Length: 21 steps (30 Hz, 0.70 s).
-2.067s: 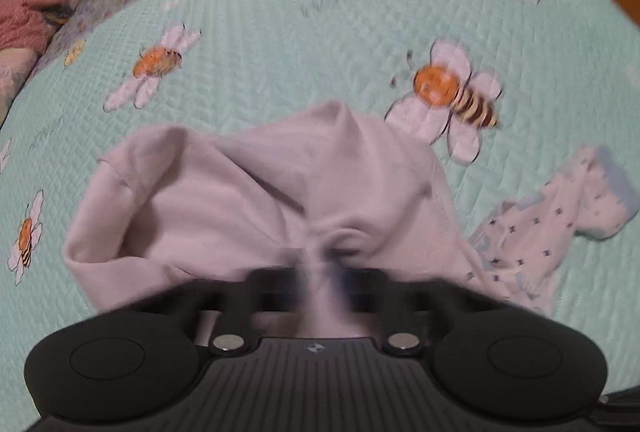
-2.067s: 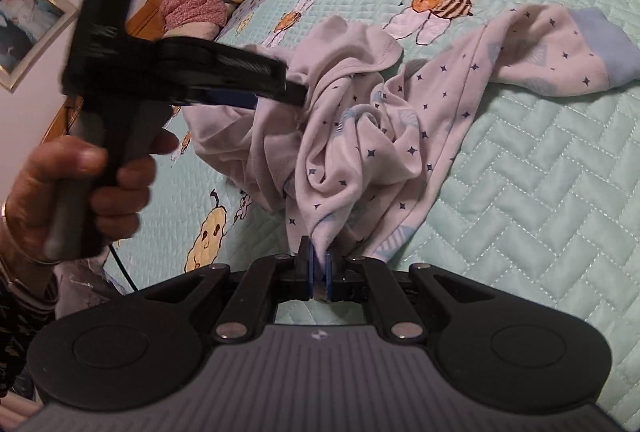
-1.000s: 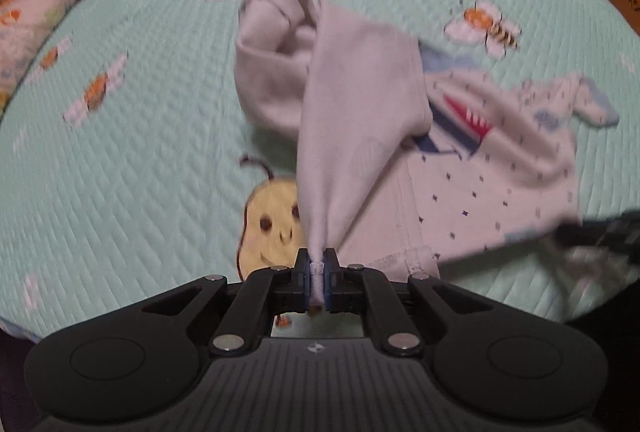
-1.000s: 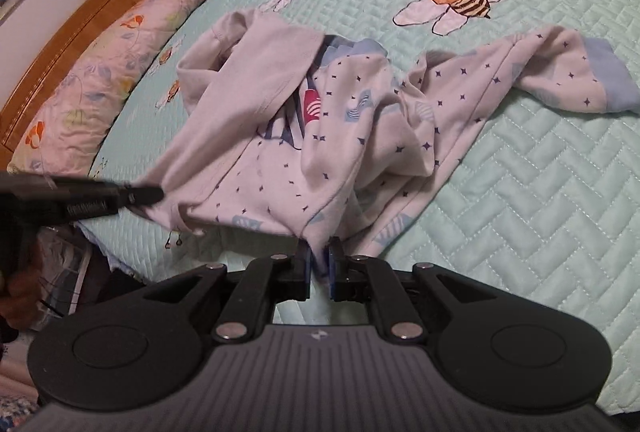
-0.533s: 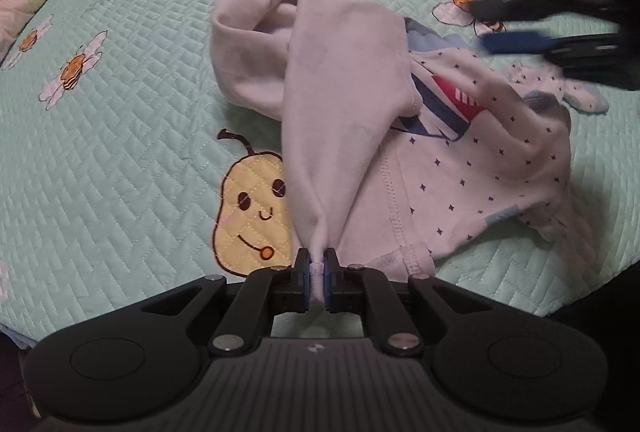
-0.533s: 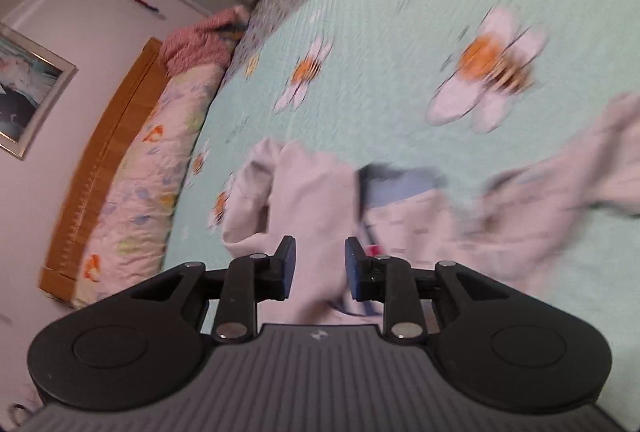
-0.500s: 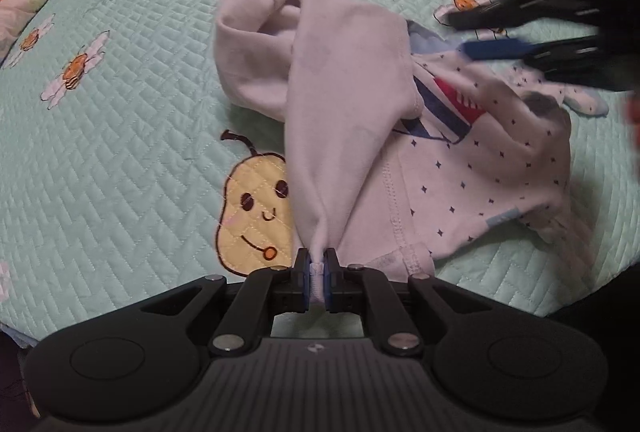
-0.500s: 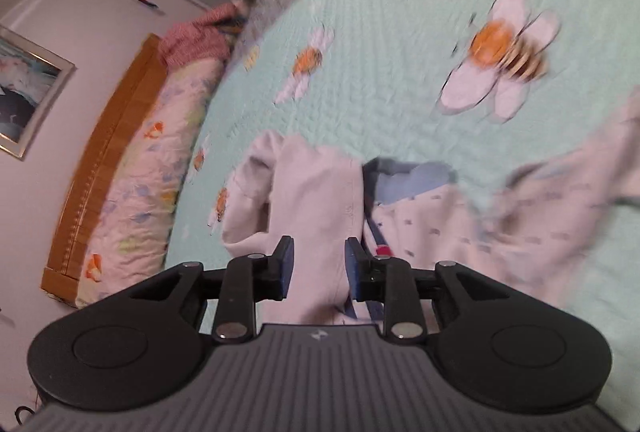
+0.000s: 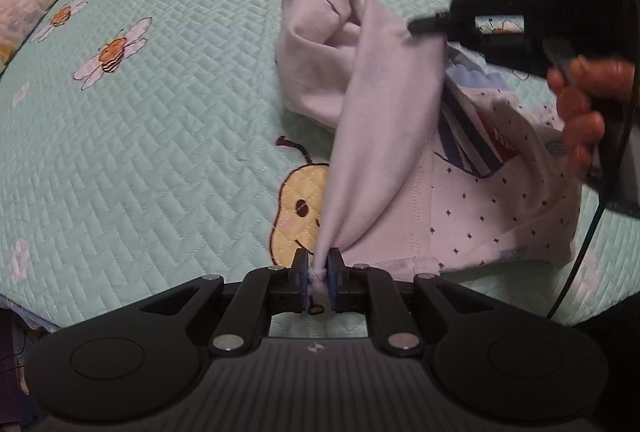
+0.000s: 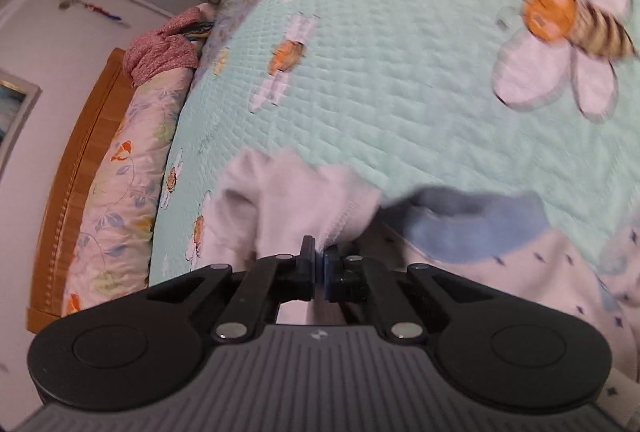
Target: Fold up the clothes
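You are untangling the garment at centre frame: left gripper clamps its corner; right gripper has just closed, probably pinching the hem. Next, spread it flat.

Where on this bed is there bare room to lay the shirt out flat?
Free: the mint quilted bedspread left of the white star-print shirt, between the bee flower patches and the yellow pear patch. Crowded: the right side, where the bunched shirt lies and the right tool meets its fold.
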{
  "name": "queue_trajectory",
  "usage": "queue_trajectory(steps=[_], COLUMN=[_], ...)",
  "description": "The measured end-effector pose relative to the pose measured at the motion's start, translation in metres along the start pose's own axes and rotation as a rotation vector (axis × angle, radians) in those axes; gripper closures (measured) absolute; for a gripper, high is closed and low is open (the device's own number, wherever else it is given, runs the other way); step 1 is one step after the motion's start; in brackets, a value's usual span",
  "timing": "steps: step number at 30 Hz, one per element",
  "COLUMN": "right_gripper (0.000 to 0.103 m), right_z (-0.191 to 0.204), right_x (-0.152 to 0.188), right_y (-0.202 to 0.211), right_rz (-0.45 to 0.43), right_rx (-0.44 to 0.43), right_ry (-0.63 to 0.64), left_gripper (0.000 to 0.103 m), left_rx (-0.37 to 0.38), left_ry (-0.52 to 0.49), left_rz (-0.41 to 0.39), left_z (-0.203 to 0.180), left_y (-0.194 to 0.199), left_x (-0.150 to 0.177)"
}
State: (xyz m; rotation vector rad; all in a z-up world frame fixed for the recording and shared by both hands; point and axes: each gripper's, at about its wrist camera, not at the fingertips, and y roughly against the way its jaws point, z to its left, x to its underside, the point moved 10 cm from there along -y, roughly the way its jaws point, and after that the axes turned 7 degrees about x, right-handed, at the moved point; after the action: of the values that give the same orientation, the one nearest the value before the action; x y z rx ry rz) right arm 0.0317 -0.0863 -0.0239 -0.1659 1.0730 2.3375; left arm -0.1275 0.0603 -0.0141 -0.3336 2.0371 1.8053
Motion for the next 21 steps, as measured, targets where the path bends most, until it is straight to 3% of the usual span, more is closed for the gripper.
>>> queue_trajectory(steps=[6,12,15,21], right_gripper=[0.099,0.099,0.099,0.099], right_z=[0.076,0.135,0.135,0.101], right_x=[0.007,0.048,0.073,0.120], right_y=[-0.003,-0.019,-0.030,-0.043], right_rz=[0.006,0.092,0.139,0.241], right_rx=[-0.073,-0.113,-0.092,-0.046], right_ry=[0.169,0.366,0.425,0.417], left_gripper=[0.091,0.091,0.090,0.087], left_rx=[-0.028,-0.050,-0.060,-0.061], left_ry=[0.012,0.047,0.065,0.088], left_rz=[-0.020,-0.045,-0.052,-0.068], left_z=[0.011,0.027,0.033,0.043], left_y=[0.009,0.024,0.032,0.044], left_x=[0.003,0.007,0.009,0.007])
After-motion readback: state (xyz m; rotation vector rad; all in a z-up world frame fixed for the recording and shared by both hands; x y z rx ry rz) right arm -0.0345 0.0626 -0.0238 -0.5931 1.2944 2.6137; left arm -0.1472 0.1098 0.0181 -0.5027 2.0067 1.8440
